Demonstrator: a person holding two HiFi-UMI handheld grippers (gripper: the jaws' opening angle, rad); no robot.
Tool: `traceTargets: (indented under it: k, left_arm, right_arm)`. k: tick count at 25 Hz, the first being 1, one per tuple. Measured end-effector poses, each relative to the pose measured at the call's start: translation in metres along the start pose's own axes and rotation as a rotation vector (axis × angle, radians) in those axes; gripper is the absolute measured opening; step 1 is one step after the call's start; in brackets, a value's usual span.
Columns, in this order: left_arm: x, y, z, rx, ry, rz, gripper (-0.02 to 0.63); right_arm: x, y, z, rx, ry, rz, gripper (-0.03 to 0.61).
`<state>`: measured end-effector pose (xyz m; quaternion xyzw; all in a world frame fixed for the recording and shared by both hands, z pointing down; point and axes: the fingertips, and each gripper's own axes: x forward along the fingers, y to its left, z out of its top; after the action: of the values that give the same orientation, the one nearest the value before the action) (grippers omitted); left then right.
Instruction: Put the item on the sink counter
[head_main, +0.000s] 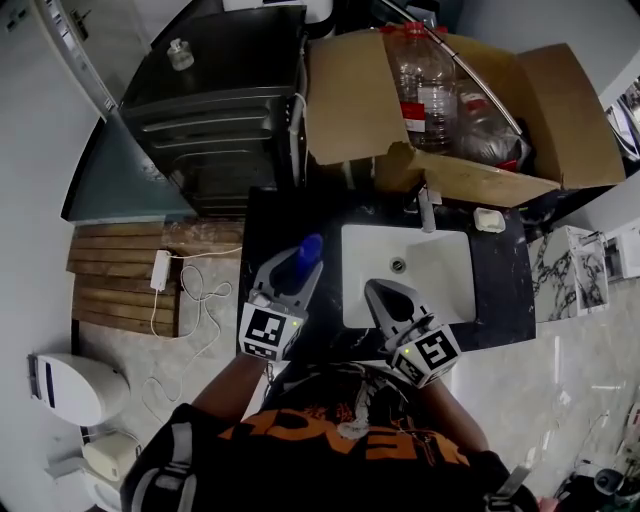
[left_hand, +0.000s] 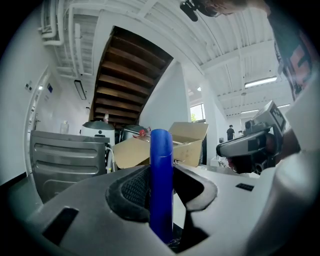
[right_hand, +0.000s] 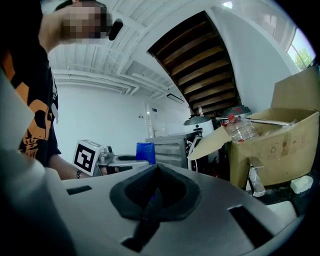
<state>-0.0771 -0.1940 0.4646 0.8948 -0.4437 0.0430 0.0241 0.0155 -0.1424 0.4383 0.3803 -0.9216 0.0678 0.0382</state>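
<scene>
Head view looks down on a black stone worktop (head_main: 500, 290) with a white rectangular sink basin (head_main: 440, 270) set into it and a chrome tap (head_main: 427, 210) at the basin's far rim. The left tongs (head_main: 296, 274) are closed partway on a blue plastic cylinder (head_main: 309, 250). The cylinder stands upright between the pads, its rounded top rising above them. It is over the left part of the worktop, just beside the basin's left edge; whether its base touches the stone cannot be told. The left gripper view shows both dark pads pressing the cylinder's sides.

The right tongs (head_main: 384, 291) reach over the basin's near edge, and in the right gripper view their pads meet, with nothing held between them. A small white soap bar (head_main: 489, 220) lies on the worktop right of the tap. Behind the sink sits an open brown cardboard box (head_main: 350, 100) holding clear plastic bottles (head_main: 425, 80). A dark grey metal cabinet (head_main: 220, 110) stands to the box's left. A slatted wooden floor mat (head_main: 120, 280) and a white cable (head_main: 190, 295) lie on the floor to the left.
</scene>
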Motion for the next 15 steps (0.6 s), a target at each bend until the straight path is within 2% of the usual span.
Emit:
traceTargets:
  k: [4, 11, 15]
  left_arm:
    - [0.013, 0.012, -0.009, -0.004, 0.01, -0.006, 0.161]
    - [0.034, 0.036, -0.024, -0.008, 0.014, -0.015, 0.161]
    - [0.05, 0.053, -0.038, -0.005, 0.01, -0.003, 0.161]
  right_arm:
    - [0.015, -0.01, -0.008, 0.001, 0.03, -0.007, 0.015]
    - [0.046, -0.032, -0.019, 0.085, 0.063, -0.044, 0.014]
    - [0.058, -0.036, -0.023, 0.092, 0.077, -0.042, 0.015]
